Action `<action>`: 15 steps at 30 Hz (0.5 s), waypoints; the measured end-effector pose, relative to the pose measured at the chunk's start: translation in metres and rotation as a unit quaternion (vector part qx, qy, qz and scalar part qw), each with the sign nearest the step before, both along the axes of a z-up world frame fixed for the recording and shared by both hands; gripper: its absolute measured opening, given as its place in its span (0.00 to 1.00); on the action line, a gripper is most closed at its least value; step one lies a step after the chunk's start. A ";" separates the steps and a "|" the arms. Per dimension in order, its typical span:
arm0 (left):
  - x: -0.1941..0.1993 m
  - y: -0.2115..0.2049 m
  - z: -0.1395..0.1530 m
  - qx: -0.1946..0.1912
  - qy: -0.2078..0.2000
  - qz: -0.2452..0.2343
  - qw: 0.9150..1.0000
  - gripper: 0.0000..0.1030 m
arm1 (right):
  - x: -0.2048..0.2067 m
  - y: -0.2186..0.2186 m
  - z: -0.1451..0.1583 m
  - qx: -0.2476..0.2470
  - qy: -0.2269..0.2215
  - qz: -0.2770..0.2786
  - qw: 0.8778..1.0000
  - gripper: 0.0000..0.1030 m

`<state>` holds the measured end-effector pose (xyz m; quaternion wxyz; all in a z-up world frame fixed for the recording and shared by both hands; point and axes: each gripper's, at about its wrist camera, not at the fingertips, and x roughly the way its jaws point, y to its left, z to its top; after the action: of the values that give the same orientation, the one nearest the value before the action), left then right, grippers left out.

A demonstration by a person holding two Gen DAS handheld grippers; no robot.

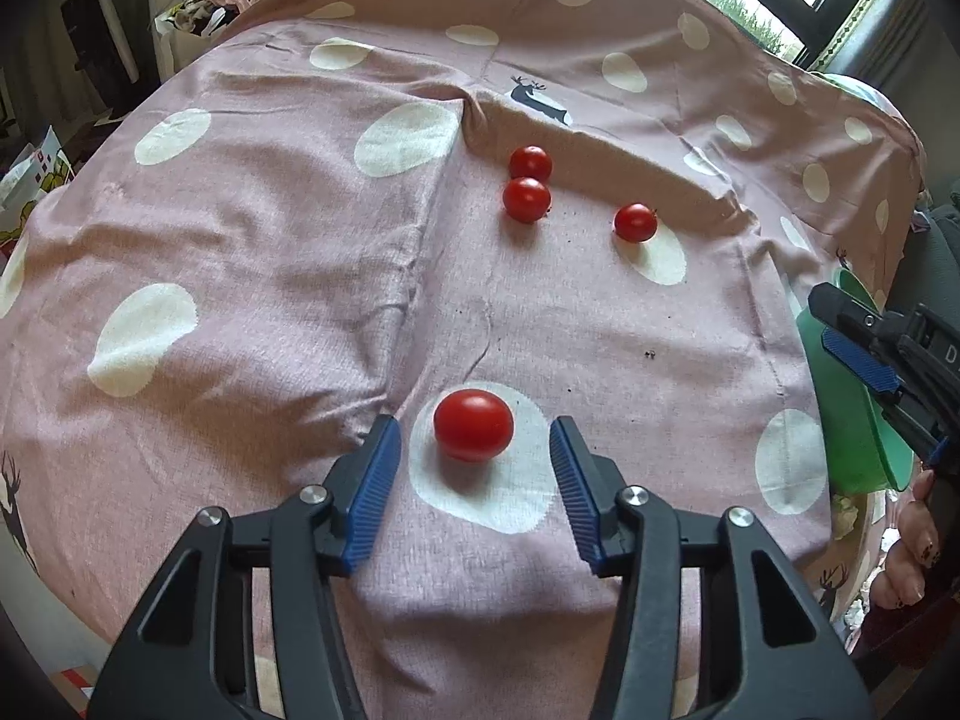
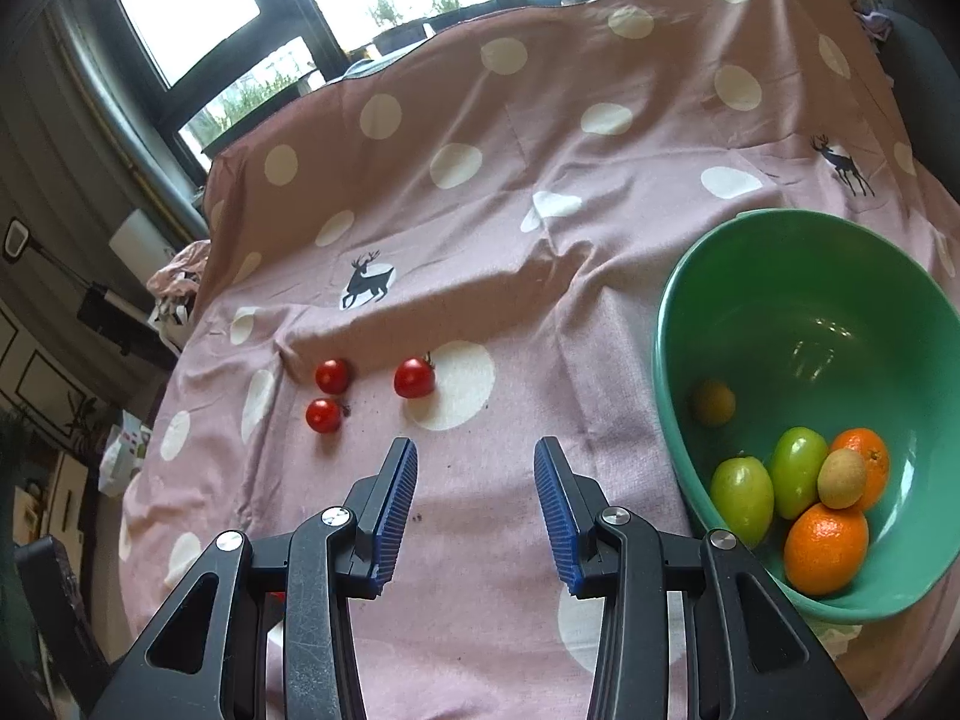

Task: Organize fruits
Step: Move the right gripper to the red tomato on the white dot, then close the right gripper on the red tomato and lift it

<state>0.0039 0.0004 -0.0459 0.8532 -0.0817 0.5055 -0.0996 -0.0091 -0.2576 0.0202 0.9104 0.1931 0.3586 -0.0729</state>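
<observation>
Left gripper (image 1: pixel 474 456): jaws apart, straddling the near tomato (image 1: pixel 473 425) on a white dot of the cloth (image 1: pixel 270 228), pads not touching it; placed, by my reading, for pickup. Right gripper (image 2: pixel 475 504): jaws apart, empty, just left of the green bowl (image 2: pixel 708 276), likely waiting its turn. Bowl: tilted toward the camera, holds two oranges (image 2: pixel 825 547), two green fruits (image 2: pixel 741 498), a kiwi (image 2: pixel 841 477) and a small yellow fruit (image 2: pixel 713 402). Three tomatoes (image 2: pixel 414 377) lie well left of the bowl. Path to the bowl: only cloth folds between.
</observation>
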 end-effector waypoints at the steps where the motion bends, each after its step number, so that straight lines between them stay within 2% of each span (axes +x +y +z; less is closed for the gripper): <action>1: 0.001 -0.002 -0.001 0.000 0.000 -0.004 1.000 0.49 | 0.002 0.001 -0.001 0.004 0.000 0.004 1.000 0.40; 4: 0.006 -0.005 -0.008 -0.009 0.015 -0.006 1.000 0.38 | 0.009 0.004 -0.003 0.010 0.005 0.018 1.000 0.40; 5: 0.008 -0.007 -0.013 -0.002 0.023 -0.007 1.000 0.31 | 0.013 0.005 -0.004 0.007 0.010 0.022 1.000 0.40; 6: 0.009 -0.009 -0.016 0.009 0.028 -0.012 0.999 0.28 | 0.019 0.007 -0.005 0.003 0.016 0.024 1.000 0.40; 12: 0.012 -0.011 -0.019 0.011 0.017 -0.007 1.000 0.28 | 0.065 0.020 -0.009 0.012 0.043 0.063 0.997 0.40; 15: 0.013 -0.011 -0.018 0.007 0.017 -0.006 1.000 0.28 | 0.093 0.025 -0.014 -0.002 0.057 0.059 0.997 0.40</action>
<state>0.0165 -0.0109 -0.0640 0.8446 -0.0742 0.5208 -0.0998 0.0843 -0.2322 0.0065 0.8915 0.1655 0.4205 -0.0302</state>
